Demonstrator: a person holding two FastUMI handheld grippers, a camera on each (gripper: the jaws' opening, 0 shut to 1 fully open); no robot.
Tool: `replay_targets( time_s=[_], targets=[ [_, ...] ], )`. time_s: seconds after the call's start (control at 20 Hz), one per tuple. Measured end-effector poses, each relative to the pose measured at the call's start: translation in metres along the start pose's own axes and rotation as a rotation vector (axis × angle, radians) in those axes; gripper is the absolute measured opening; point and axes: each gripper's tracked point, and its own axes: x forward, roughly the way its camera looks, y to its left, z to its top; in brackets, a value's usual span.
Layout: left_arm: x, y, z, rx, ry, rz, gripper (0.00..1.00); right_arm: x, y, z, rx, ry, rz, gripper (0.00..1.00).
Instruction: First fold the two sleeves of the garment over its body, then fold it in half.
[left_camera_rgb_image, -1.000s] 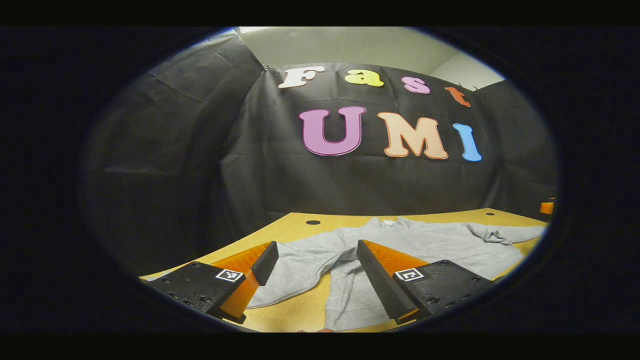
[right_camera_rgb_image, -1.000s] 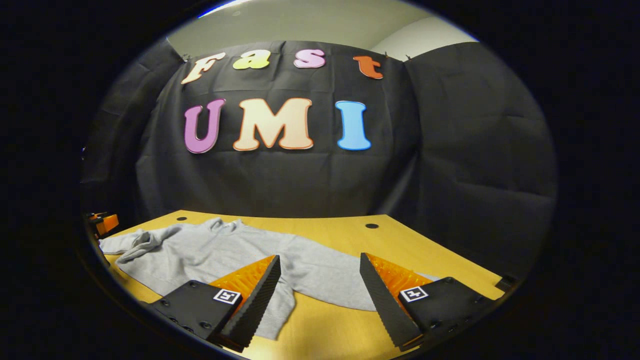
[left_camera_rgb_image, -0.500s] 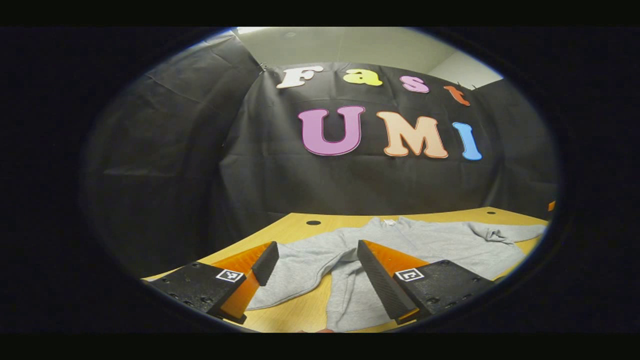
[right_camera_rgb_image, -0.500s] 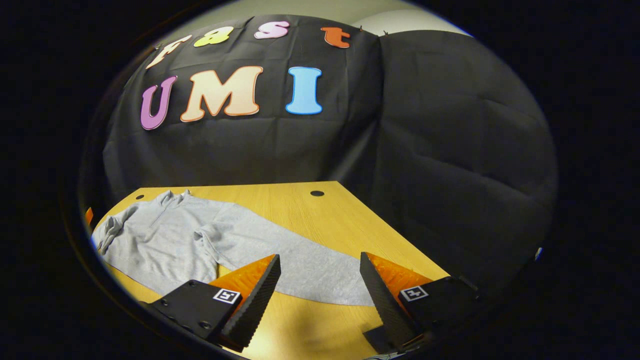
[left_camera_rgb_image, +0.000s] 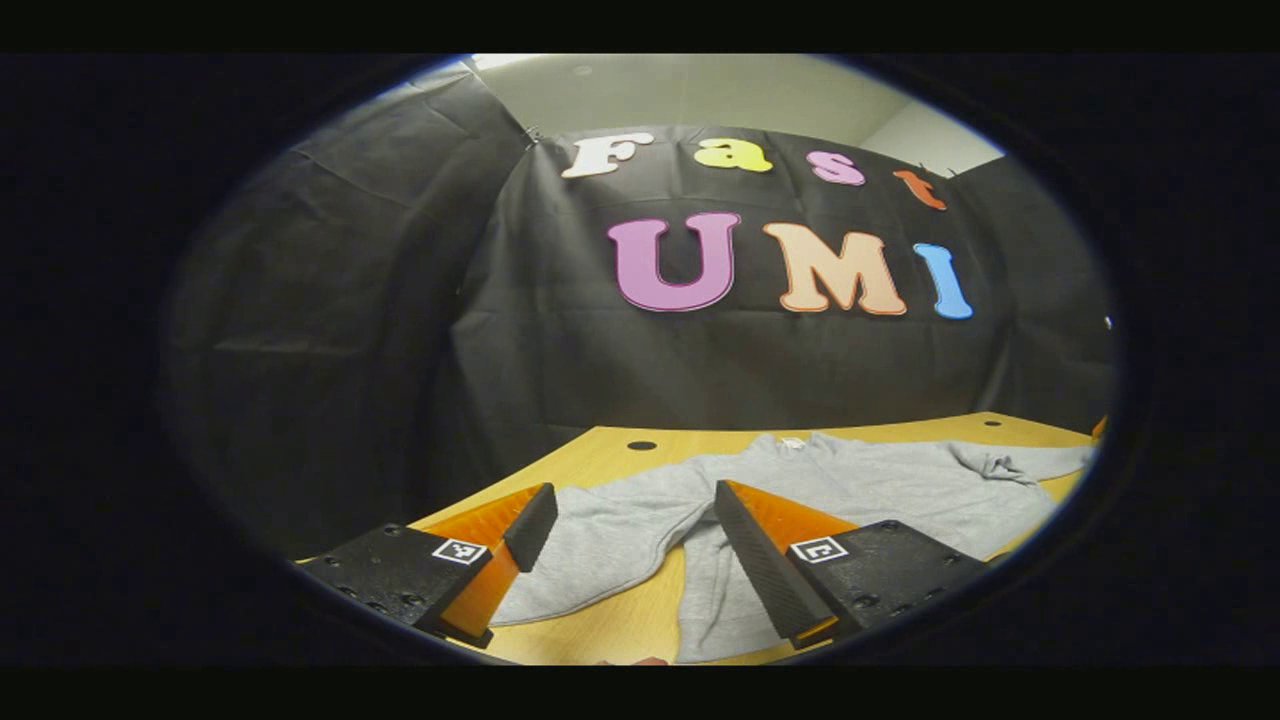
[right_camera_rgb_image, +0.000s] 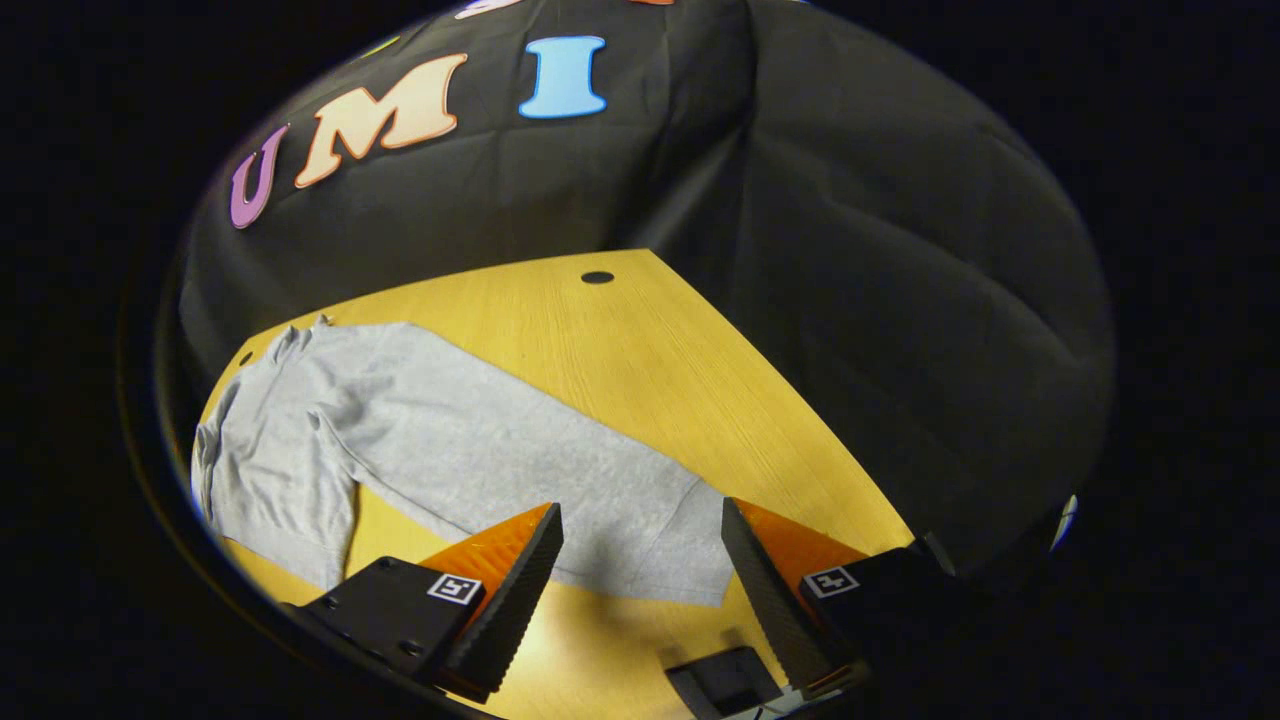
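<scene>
Sweatshirt (left_camera_rgb_image: 800, 490), pale grey with long sleeves, lies spread flat on a light wooden table (left_camera_rgb_image: 600, 455) in front of a black cloth wall (left_camera_rgb_image: 350, 350).

In the left gripper view, the left gripper (left_camera_rgb_image: 625, 560) has its two fingers spread wide apart, holding nothing, low over the near table edge. Between and beyond its fingers, one sleeve (left_camera_rgb_image: 600, 550) runs from the garment's shoulder toward 7 o'clock and ends near the left finger. The body of the sweatshirt reaches behind the right finger, the collar sits toward 12 o'clock, and the far sleeve (left_camera_rgb_image: 1010, 462) lies bunched and wrinkled at about 3 o'clock. A round hole in the tabletop (left_camera_rgb_image: 641, 445) shows at 11 o'clock from the collar.

The right gripper view looks down from higher up and takes in more bare wood. Here the right gripper (right_camera_rgb_image: 640, 580) is likewise released, fingers wide and empty, poised just above the cuff end of the other sleeve (right_camera_rgb_image: 520, 470), which stretches straight and flat from 10 o'clock down toward the gap between the fingers. The body (right_camera_rgb_image: 270, 450) sits at 9 o'clock. A small dark object (right_camera_rgb_image: 725, 680) lies on the table at 6 o'clock; what it is cannot be told.
</scene>
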Motion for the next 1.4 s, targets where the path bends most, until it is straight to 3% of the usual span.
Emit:
replay_targets(
  time_s=[0.45, 0.95, 1.1, 1.15, 1.2, 1.25, 1.3, 1.4],
  targets=[
    [-0.001, 0.000, -0.004, 0.000, 0.015, -0.003, 0.94, 0.030, -0.009, -0.030, 0.005, 0.138, 0.001, 0.99],
    [0.001, -0.001, -0.004, -0.003, 0.015, -0.012, 0.93, 0.031, -0.002, -0.036, 0.020, 0.156, 0.060, 0.98],
    [0.001, -0.002, -0.003, -0.009, 0.019, -0.016, 0.93, 0.030, 0.008, -0.035, -0.005, 0.155, 0.076, 0.65],
    [0.001, -0.001, -0.003, -0.011, 0.021, -0.015, 0.94, 0.029, 0.012, -0.035, -0.009, 0.158, 0.082, 0.59],
    [0.000, -0.001, -0.004, -0.010, 0.023, -0.013, 0.94, 0.028, 0.017, -0.034, -0.007, 0.160, 0.096, 0.44],
    [0.000, -0.001, -0.004, -0.011, 0.025, -0.013, 0.93, 0.027, 0.020, -0.034, 0.000, 0.167, 0.095, 0.37],
    [0.000, -0.001, -0.004, -0.012, 0.026, -0.014, 0.93, 0.026, 0.021, -0.034, 0.003, 0.167, 0.094, 0.16],
    [0.001, 0.001, -0.004, -0.010, 0.026, -0.012, 0.93, 0.028, 0.022, -0.035, 0.026, 0.167, 0.083, 0.09]
  ],
)
